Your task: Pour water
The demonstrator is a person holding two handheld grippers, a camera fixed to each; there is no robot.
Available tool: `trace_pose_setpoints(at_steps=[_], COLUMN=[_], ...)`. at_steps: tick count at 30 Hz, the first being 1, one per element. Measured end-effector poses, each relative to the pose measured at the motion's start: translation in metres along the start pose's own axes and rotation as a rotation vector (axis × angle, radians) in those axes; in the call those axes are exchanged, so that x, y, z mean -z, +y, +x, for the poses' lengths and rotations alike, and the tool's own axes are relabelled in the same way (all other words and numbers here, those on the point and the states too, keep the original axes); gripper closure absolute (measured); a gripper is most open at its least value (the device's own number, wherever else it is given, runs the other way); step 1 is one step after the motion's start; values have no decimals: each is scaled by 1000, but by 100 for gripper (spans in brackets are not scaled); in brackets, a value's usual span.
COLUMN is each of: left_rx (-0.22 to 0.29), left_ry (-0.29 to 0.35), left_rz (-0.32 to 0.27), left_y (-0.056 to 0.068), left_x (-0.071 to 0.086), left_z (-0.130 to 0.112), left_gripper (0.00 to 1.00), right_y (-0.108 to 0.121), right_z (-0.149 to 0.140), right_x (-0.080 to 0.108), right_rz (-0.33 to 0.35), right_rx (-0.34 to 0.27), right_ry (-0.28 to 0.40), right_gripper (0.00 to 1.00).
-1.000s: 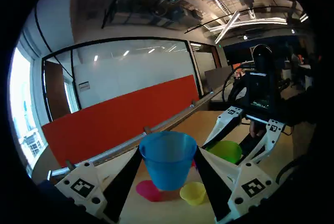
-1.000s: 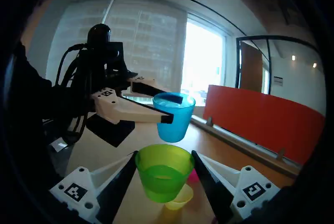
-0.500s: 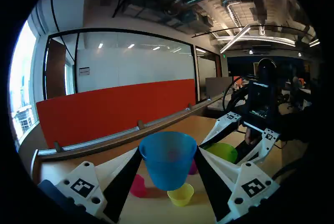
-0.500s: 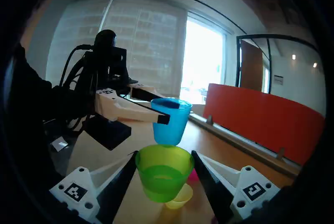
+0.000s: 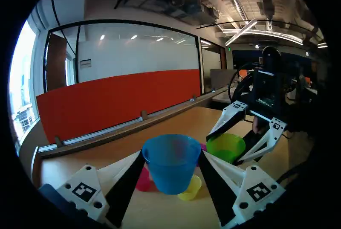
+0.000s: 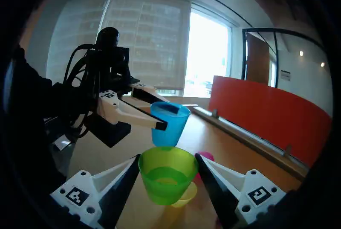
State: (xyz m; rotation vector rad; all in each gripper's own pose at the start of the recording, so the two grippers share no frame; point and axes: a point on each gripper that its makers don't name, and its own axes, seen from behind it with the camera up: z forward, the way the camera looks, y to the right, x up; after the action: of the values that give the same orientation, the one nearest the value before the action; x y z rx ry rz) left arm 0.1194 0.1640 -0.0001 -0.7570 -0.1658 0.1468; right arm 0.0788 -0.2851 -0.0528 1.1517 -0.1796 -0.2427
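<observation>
Blue cup [image 5: 171, 165] between left jaws; green cup [image 6: 168, 180], right.

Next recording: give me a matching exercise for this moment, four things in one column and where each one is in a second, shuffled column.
Things:
1. blue cup
2. green cup
3. yellow cup
4. orange partition

Places:
A. standing on the wooden table
B. held between the fingers of the right gripper
C. upright behind the table's far edge
D. held between the fingers of the left gripper

Pairs: 1-D, 2-B, 3-A, 4-C
</observation>
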Motion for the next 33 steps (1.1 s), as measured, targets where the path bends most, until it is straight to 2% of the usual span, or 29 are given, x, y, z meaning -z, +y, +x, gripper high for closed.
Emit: trace_pose_setpoints(at_steps=[18, 33], left_rx=[13, 8], left_ry=[-141, -238], left_rz=[-7, -25], left_y=[-8, -2], left_x=[-10, -20], left_z=[-67, -117], left_gripper=[14, 14], right_y=[10, 14], right_z=[-43, -75], right_x=[3, 8], right_rz=[7, 5], right_rx=[-39, -67], right_ry=[-105, -164], right_gripper=[5, 5])
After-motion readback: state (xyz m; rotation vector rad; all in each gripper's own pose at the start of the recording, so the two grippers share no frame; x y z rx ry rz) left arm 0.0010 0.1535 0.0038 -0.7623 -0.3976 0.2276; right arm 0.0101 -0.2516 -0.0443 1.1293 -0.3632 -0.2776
